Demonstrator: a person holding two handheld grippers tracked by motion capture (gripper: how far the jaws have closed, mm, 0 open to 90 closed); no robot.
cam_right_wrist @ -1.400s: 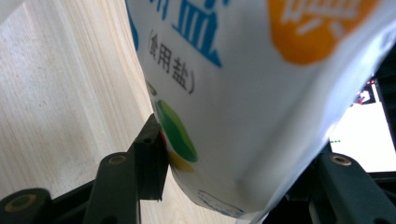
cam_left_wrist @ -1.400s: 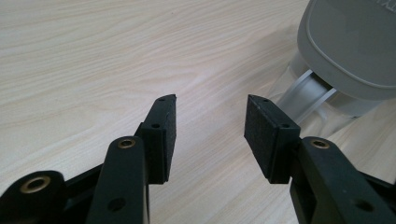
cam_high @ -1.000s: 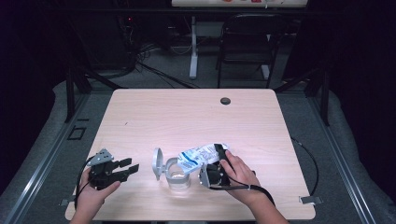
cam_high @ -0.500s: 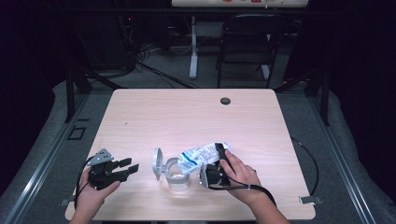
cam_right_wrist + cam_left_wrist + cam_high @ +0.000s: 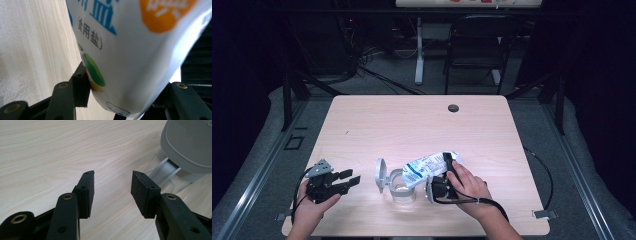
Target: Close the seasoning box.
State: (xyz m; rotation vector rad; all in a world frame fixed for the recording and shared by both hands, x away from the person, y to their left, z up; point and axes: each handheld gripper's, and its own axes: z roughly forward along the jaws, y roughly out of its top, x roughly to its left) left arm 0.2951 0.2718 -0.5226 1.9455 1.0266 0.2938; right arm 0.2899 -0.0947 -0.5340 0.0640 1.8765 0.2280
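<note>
Right hand-held gripper (image 5: 447, 172): clamped on a white salt bag (image 5: 428, 167); in the right gripper view the bag (image 5: 130, 50) sat between the two black jaws, both pads pressed against its sides.
Salt bag: printed in blue, with an orange patch and a green mark; in the high view it lay tilted, lower end over the jar's mouth, upper end back toward the right hand (image 5: 469, 187).
Jar (image 5: 403, 187): a clear container that stood on the tabletop (image 5: 412, 125) near the front edge, between the two hands; its contents could not be made out.
Lid (image 5: 381, 175): grey, hinged, swung open and upright on the jar's left side; in the left gripper view the lid (image 5: 190, 142) showed at upper right, with the clear hinge part below it.
Left hand-held gripper (image 5: 348, 181): jaws apart, nothing between them; in the left gripper view its pads (image 5: 88, 192) hung over bare wood, near the lid but apart from it.
Left hand (image 5: 314, 205): held its gripper low at the front left of the tabletop, jaws aimed toward the jar.
Grey plate (image 5: 319, 167): three-cornered, on top of the left gripper.
Cable (image 5: 542, 170): trailed from the right hand off the right edge of the tabletop.
Tabletop: pale wood, with a dark round hole (image 5: 453, 108) near its far edge.
Behind: a black chair (image 5: 479, 50) on the dark floor beyond the tabletop.
</note>
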